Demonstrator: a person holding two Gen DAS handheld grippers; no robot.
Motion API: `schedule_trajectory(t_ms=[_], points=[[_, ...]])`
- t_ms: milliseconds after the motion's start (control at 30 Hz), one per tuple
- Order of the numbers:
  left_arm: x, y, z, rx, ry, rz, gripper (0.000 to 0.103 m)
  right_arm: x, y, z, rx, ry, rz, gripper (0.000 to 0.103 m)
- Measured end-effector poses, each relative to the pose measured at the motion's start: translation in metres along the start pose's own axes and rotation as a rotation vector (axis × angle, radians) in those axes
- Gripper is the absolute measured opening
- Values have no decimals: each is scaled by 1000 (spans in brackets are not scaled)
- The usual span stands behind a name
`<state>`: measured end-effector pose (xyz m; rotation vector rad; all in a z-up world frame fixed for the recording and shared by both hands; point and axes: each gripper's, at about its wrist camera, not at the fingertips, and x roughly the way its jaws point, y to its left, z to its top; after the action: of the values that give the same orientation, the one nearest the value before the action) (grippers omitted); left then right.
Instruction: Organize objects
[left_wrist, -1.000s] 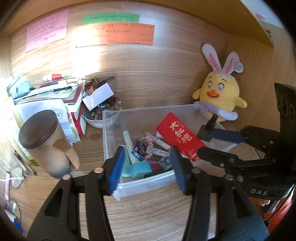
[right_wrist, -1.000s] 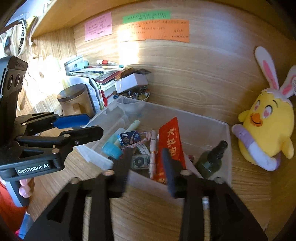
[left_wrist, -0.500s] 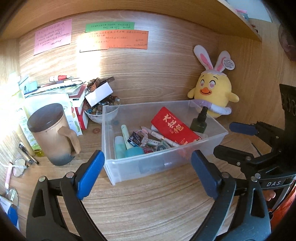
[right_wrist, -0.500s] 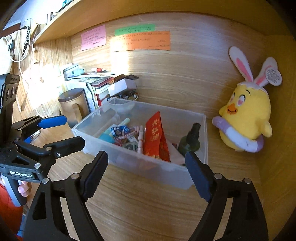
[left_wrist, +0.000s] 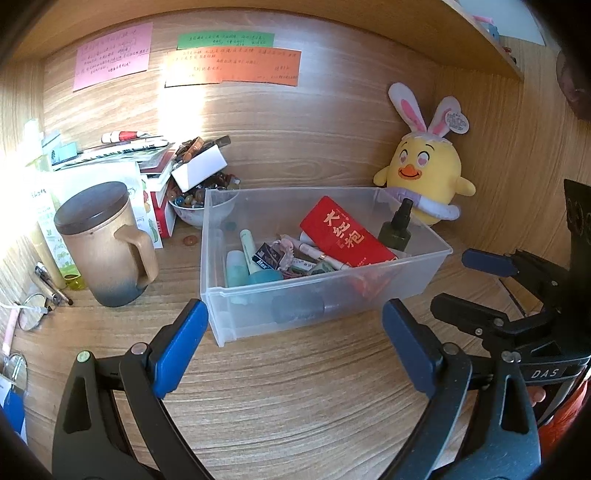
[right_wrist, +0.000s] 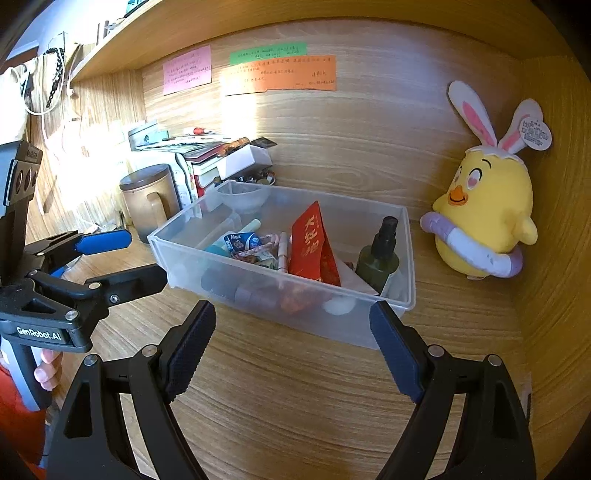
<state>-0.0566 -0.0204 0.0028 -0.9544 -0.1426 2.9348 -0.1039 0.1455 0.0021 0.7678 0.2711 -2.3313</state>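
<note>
Left gripper (left_wrist: 291, 345) and right gripper (right_wrist: 291, 347) just opened wide, both empty, short of the clear bin (left_wrist: 424, 254) on the desk (left_wrist: 295, 398). Frosted front wall blurs low contents; red packet (left_wrist: 345, 234), green spray bottle (left_wrist: 395, 230) clear. Lidded mug (left_wrist: 107, 251) left, plush chick (left_wrist: 428, 173) behind.

A clear plastic bin (left_wrist: 325, 295) sits on the wooden table (left_wrist: 295, 387) before the wood-grain back wall (left_wrist: 295, 140). In it, a red printed packet (left_wrist: 345, 232) leans at the middle, a dark green spray bottle (left_wrist: 397, 229) stands to its right, and a pale green tube (left_wrist: 248, 245) lies to its left. Left of the bin stands a tan lidded ceramic mug (left_wrist: 103, 243); behind that, a small white bowl of beads (left_wrist: 192, 210). A yellow plush chick with rabbit ears (left_wrist: 424, 166) sits right of the bin, against the wall.
</note>
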Motion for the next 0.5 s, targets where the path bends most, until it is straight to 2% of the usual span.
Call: schedule_trajectory(t_ms=[500], points=[[1, -2, -3, -4, 2, -14, 96, 2, 1, 0, 8, 7, 3, 83]])
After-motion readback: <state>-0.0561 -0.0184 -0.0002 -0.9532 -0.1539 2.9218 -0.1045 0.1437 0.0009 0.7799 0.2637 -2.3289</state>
